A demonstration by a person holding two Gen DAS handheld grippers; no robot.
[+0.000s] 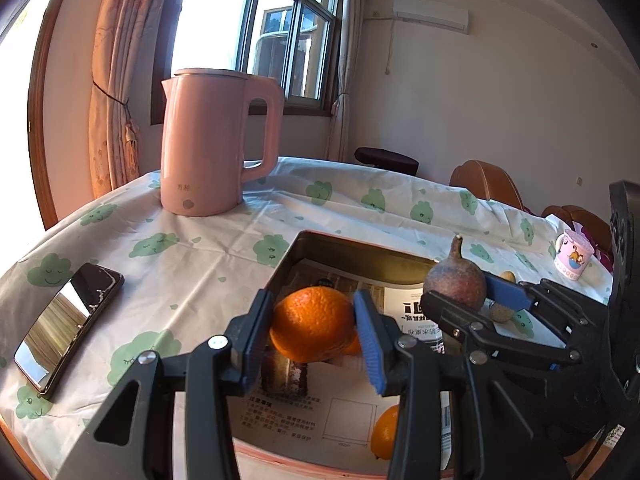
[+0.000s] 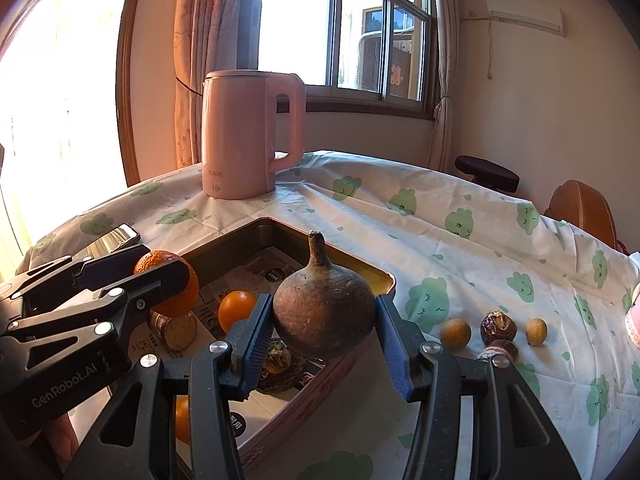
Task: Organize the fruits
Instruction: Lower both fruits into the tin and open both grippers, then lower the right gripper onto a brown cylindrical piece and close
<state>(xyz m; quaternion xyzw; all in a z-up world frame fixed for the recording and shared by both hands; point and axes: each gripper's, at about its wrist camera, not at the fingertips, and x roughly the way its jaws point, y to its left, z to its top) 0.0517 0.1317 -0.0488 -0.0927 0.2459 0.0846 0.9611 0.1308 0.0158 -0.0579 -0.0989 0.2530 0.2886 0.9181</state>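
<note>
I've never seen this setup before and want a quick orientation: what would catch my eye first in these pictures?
Two fruits held over the open tin: the left gripper clamps an orange, and the right gripper clamps a brown long-necked fruit. Behind them a tall pink kettle stands on the cloud-print tablecloth before the window. A phone lies at the left.

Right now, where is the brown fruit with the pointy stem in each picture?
Left wrist view: the brown fruit sits right of centre, pinched in the right claw, over the tin's far corner.
Right wrist view: it fills the middle, between that claw's blue pads.
Shared landmark: the pink kettle stands behind the tin in both.
</note>
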